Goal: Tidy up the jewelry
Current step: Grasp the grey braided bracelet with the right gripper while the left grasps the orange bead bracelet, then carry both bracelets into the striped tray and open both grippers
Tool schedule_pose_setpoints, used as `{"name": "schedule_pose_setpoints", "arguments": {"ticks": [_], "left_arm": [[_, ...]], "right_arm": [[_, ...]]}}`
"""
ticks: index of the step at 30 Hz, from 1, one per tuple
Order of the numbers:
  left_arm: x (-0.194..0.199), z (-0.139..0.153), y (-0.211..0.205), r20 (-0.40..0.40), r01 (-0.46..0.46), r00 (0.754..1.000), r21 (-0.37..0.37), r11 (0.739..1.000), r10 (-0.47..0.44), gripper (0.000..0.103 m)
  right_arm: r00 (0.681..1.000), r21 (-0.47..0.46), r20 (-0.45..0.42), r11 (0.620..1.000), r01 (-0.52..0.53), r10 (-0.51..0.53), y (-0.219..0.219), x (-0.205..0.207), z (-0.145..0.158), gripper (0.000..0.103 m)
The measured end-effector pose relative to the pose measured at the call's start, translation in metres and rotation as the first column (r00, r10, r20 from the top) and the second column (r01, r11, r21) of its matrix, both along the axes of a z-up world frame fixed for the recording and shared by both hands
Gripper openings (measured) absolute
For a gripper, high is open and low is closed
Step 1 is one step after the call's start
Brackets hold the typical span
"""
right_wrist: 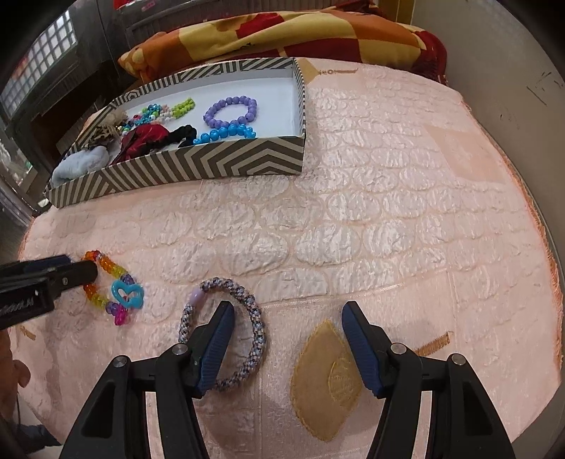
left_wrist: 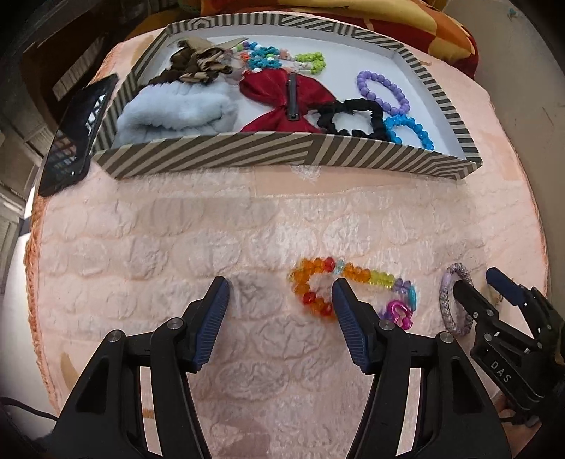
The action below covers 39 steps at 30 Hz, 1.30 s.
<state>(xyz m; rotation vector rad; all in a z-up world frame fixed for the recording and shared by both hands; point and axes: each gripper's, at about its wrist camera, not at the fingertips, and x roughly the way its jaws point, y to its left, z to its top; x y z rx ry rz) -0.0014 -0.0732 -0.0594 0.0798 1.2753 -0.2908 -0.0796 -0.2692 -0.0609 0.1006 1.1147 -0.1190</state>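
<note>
A striped box (left_wrist: 219,151) (right_wrist: 197,160) sits at the back of the pink mat and holds scrunchies, a red bow (left_wrist: 282,102) and bead bracelets. A multicolour bead bracelet (left_wrist: 353,282) (right_wrist: 113,286) lies on the mat. My left gripper (left_wrist: 280,289) is open, and its right finger rests inside that bracelet's loop. A woven lilac-grey bracelet (left_wrist: 450,300) (right_wrist: 257,328) lies to the right. My right gripper (right_wrist: 287,314) (left_wrist: 476,279) is open, its left finger inside the woven loop.
A pink quilted mat (right_wrist: 388,212) covers the surface. A black phone (left_wrist: 76,134) leans left of the box. A patterned red-yellow blanket (right_wrist: 300,31) lies behind the box. A tan embroidered patch (right_wrist: 325,381) is under the right gripper.
</note>
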Motion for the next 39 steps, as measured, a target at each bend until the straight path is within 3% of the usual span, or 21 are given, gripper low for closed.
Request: {"name": "schedule_pose_setpoints", "arguments": {"ticks": [1,2,3,4,5,11,21,30,39], "left_arm": [[0.001,0.001,-0.003,0.009,0.009,1.000,0.008,1.000,-0.009,0.046],[0.001,0.002,-0.005,0.022,0.024,0.999,0.029,0.999,-0.025,0.032],[0.000,0.002,-0.007,0.029,0.039,0.999,0.041,0.998,-0.040,0.019],[0.000,0.003,-0.008,0.031,0.046,0.998,0.046,0.998,-0.048,0.015],[0.000,0.003,-0.009,0.030,0.053,0.998,0.053,0.997,-0.055,0.012],[0.005,0.016,-0.011,-0.001,0.070,0.998,0.008,0.998,-0.069,0.008],[0.011,0.083,-0.012,0.128,0.113,0.986,-0.025,0.993,-0.109,0.008],[0.043,0.133,-0.018,0.230,0.130,0.966,-0.021,0.991,-0.122,0.008],[0.082,0.139,-0.041,0.251,0.185,0.951,0.010,0.983,-0.182,0.008]], "right_arm": [[1.000,-0.010,0.008,1.000,-0.007,0.007,0.001,0.000,0.001,0.049],[1.000,-0.022,0.013,1.000,-0.012,0.012,0.002,-0.001,0.001,0.037],[1.000,-0.038,0.013,0.999,-0.018,0.018,0.003,-0.002,0.003,0.033],[1.000,-0.047,0.008,0.999,-0.022,0.022,0.004,-0.002,0.003,0.025],[1.000,-0.037,0.005,0.999,-0.029,0.029,0.002,-0.001,0.005,0.006],[0.998,0.001,0.033,0.999,-0.050,0.050,0.002,-0.001,0.020,0.006],[0.990,0.045,0.129,0.997,-0.064,0.058,-0.002,0.009,0.068,0.006],[0.987,0.074,0.156,0.996,-0.052,0.040,-0.003,0.048,0.084,0.006],[0.990,0.066,0.141,0.997,-0.037,0.028,-0.002,0.100,0.086,0.006]]}}
